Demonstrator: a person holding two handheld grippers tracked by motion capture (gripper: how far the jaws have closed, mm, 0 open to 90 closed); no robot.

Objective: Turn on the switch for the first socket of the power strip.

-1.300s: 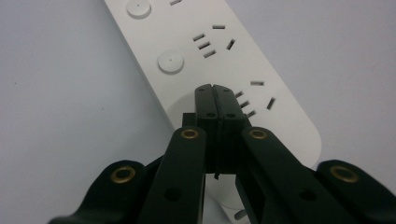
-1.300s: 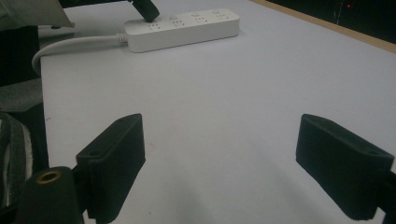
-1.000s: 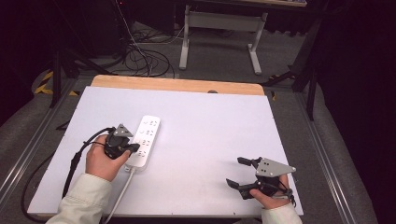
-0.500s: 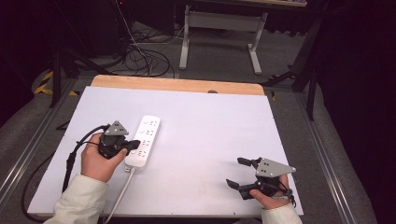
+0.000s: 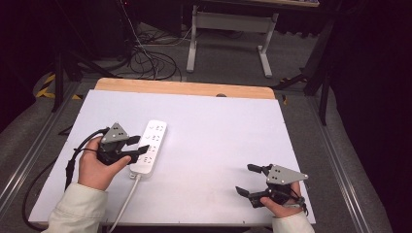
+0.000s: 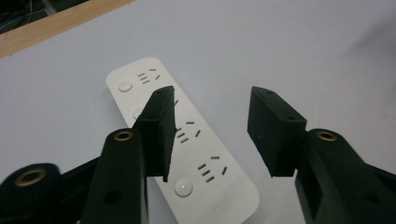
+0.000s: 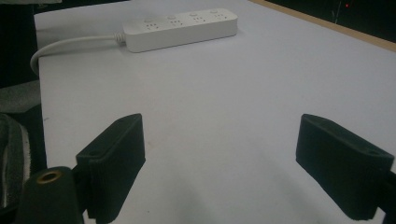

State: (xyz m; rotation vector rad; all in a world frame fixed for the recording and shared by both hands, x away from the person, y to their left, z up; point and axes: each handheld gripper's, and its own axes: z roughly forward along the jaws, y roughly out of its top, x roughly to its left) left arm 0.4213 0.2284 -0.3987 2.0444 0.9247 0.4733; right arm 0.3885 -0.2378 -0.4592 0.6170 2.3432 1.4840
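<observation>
Grippers first: we see the left gripper (image 5: 142, 147) with jaws just opened to about half, nothing between them, poised above the white plastic power strip (image 5: 149, 147), which lies flat near the white tabletop's (image 5: 218, 131) left edge. The right gripper (image 5: 248, 179) waits wide open, empty, by the near right corner.

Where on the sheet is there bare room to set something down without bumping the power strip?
The white sheet is bare from the power strip across to its right edge, and between the strip and the wooden strip at the back. It is crowded at the left, where the left gripper hangs over the strip, and at the near-right corner by the right gripper.
</observation>
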